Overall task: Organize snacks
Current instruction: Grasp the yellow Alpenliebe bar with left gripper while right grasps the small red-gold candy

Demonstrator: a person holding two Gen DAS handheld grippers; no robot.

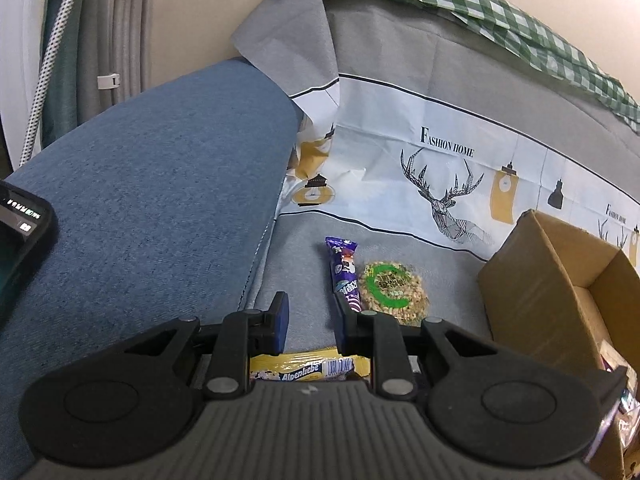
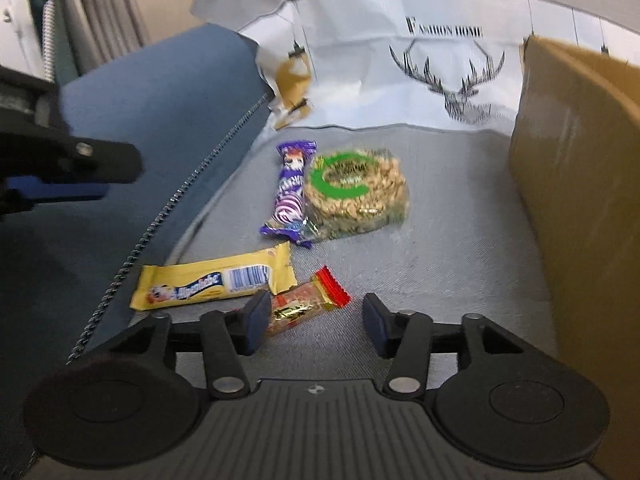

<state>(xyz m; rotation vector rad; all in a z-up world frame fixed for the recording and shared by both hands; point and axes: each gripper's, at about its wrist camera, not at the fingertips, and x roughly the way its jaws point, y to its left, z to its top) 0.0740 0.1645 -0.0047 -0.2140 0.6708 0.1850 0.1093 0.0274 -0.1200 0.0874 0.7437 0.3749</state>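
Observation:
Snacks lie on a grey sofa seat. A purple wrapped bar (image 2: pixel 290 190) lies beside a round peanut cake (image 2: pixel 356 194); both also show in the left wrist view, the bar (image 1: pixel 345 270) and the cake (image 1: pixel 394 292). A yellow Alpenliebe bar (image 2: pixel 214 282) and a small red-and-gold candy (image 2: pixel 306 304) lie nearer. My right gripper (image 2: pixel 316 316) is open, just above the small candy, which sits by its left finger. My left gripper (image 1: pixel 310 322) is open above the yellow bar (image 1: pixel 304 368), and shows at the left edge of the right wrist view (image 2: pixel 72 172).
An open cardboard box (image 1: pixel 560 292) stands at the right with some packets inside; its wall (image 2: pixel 580 200) is close to my right gripper. A blue cushion (image 1: pixel 140 200) rises on the left with a phone (image 1: pixel 20 232) on it. A deer-print cloth (image 1: pixel 440 176) covers the backrest.

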